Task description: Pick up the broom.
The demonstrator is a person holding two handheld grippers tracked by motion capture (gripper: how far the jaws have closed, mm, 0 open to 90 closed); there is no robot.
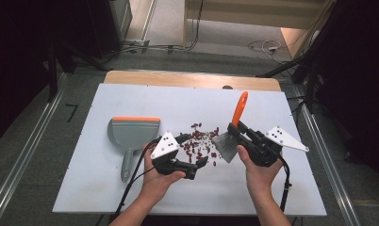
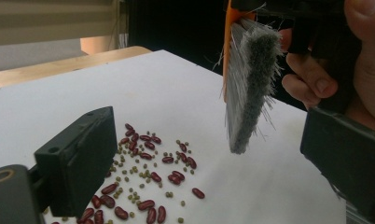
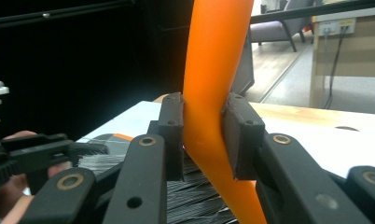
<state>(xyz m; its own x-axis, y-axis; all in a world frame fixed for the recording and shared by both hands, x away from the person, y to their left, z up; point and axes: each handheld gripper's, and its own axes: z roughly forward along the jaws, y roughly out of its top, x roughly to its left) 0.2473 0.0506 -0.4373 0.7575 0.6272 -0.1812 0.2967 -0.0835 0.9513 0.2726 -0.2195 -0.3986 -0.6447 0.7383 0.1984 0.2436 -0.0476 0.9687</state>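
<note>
The right gripper [image 1: 234, 129] is clamped on the brush [image 1: 229, 141] handle; the left gripper [image 1: 193, 151] has its jaws apart and empty, beans [image 1: 199, 141] just in front. The dustpan [image 1: 131, 134] lies beside the left gripper. I think short, low strokes toward it work best.

The left gripper [image 1: 195, 151] sits low by the beans [image 1: 199, 141], jaws wide apart; right gripper [image 1: 235, 128] beyond them, clamped

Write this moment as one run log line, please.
right gripper: shut on brush handle | left gripper: open, holds nothing | beans: scattered mid-table | dustpan: flat on table, left, untouched
</note>
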